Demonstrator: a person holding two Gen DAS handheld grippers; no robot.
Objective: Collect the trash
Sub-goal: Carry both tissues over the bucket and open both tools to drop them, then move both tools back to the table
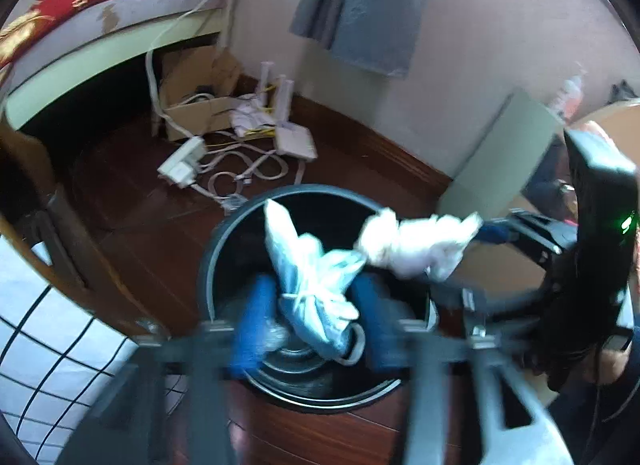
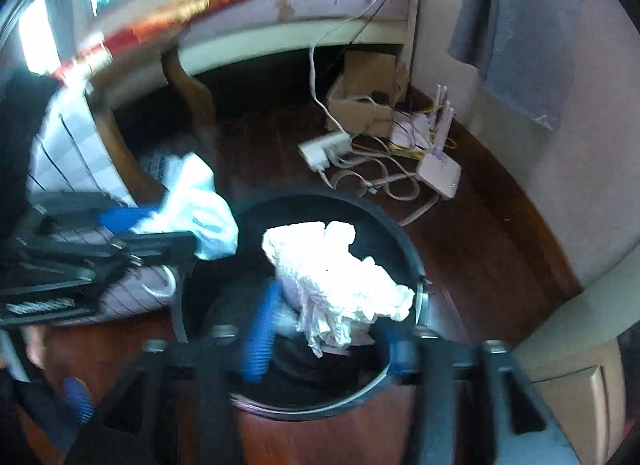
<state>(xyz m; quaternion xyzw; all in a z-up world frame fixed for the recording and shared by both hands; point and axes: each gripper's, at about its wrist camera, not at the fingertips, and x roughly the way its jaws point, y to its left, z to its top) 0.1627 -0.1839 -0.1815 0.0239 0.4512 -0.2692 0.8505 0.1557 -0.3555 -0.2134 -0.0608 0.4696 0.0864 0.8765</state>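
A round black trash bin (image 1: 224, 233) stands on the dark wood floor; it also shows in the right wrist view (image 2: 384, 225). My left gripper (image 1: 316, 305) has its blue fingers around a crumpled light-blue face mask (image 1: 308, 261) and holds it over the bin's mouth. My right gripper (image 2: 324, 329) is shut on a crumpled white tissue wad (image 2: 332, 269), also above the bin. The right gripper with its wad (image 1: 416, 245) enters the left wrist view from the right. The left gripper with the mask (image 2: 200, 209) shows at the left of the right wrist view.
A bed (image 1: 100, 25) with a red patterned cover stands behind. A cardboard box (image 1: 196, 105), a power strip (image 1: 180, 165), cables and a white router (image 1: 296, 141) lie on the floor by the wall. A grey towel (image 1: 360, 5) hangs on the wall. A wooden cabinet (image 2: 580, 385) stands at right.
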